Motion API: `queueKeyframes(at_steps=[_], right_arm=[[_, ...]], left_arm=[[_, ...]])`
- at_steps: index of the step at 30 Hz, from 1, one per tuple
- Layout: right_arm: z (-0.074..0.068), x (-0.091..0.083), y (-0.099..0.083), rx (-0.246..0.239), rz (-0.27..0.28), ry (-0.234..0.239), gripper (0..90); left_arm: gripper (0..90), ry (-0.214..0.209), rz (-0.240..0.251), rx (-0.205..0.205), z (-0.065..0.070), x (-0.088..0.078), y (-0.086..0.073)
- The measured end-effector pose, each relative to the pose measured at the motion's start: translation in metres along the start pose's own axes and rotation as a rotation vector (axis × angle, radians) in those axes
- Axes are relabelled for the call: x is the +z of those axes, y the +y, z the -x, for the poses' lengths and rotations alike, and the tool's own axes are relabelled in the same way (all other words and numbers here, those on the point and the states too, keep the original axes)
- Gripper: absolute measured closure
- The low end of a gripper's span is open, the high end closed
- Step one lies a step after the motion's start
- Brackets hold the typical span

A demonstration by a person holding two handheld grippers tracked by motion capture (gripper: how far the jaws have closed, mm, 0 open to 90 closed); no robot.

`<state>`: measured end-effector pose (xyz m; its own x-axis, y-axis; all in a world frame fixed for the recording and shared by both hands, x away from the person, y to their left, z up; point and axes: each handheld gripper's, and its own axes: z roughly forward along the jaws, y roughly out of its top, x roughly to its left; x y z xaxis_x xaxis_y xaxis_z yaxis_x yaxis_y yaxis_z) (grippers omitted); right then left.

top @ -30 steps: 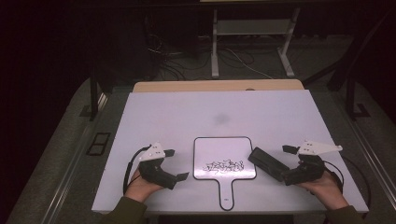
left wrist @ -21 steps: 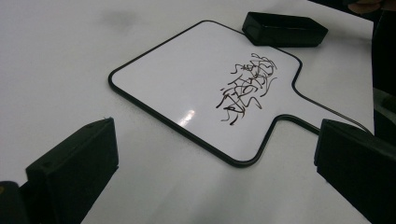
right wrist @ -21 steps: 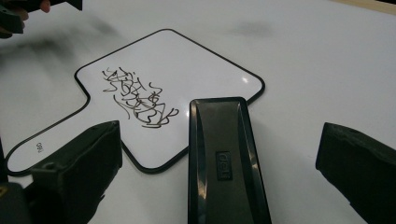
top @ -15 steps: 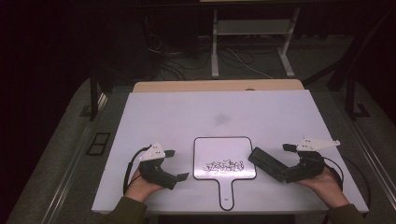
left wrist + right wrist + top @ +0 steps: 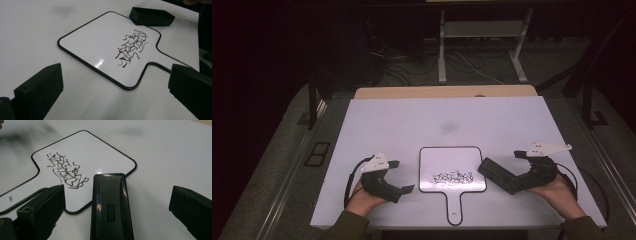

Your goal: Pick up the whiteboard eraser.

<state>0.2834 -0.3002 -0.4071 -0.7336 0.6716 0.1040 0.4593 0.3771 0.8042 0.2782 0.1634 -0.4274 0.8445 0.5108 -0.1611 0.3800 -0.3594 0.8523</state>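
Black eraser (image 5: 110, 207) between the wide-open right gripper's (image 5: 117, 202) jaws, beside the scribbled whiteboard (image 5: 82, 160).

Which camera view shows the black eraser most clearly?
The right gripper view: the eraser lies close between open jaws, its embossed top readable. The high view shows it small, beside the whiteboard. The left gripper view shows it far off, past the board's corner.

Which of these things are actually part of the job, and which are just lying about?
Part of the job:
- small whiteboard with black scribbles
- black eraser, between the open right claw jaws
- left claw, open beside the board

Lying about:
- cables on the floor
- metal stand behind the table
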Motion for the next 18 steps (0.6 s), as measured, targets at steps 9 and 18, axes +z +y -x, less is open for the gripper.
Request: queueKeyframes(at_steps=[9, 18], right_arm=[[0.005, 0.004, 0.005, 0.004, 0.000, 0.012, 0.0], [0.009, 0.014, 0.018, -0.008, -0.008, 0.027, 0.0]], left_arm=[[0.0, 0.004, 0.006, -0.009, -0.001, 0.002, 0.000], [0.0, 0.006, 0.001, -0.008, -0.002, 0.003, 0.001]])
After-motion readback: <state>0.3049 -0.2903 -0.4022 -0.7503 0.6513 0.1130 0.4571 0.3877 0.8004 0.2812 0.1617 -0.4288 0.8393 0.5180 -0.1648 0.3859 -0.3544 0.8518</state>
